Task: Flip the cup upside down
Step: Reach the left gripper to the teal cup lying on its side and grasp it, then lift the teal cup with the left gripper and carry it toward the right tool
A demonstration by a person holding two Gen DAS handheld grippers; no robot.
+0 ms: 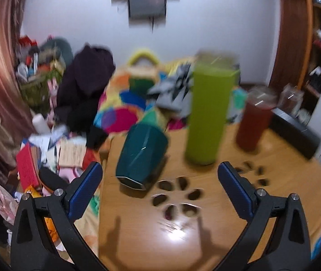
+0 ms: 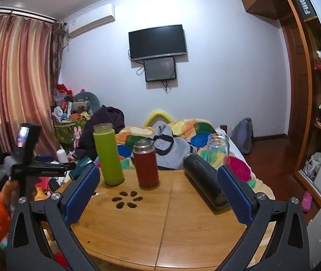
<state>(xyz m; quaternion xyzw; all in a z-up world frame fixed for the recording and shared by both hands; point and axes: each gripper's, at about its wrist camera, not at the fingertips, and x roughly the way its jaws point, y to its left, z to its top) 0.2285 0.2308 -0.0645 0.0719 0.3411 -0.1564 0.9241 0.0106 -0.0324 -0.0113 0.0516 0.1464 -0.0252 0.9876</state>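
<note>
My left gripper (image 1: 160, 176), jaws spread and empty, faces the faceted teal plastic cup (image 1: 141, 154) near the round wooden desk's (image 1: 205, 237) left edge (axis tilted); my right gripper (image 2: 158, 187), also spread, sits farther.

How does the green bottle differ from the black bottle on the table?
The green bottle stands upright; the black bottle lies on its side. The green bottle is at the table's left part, the black bottle toward the right edge. The green one's top is open. Both are tall cylinders.
</note>
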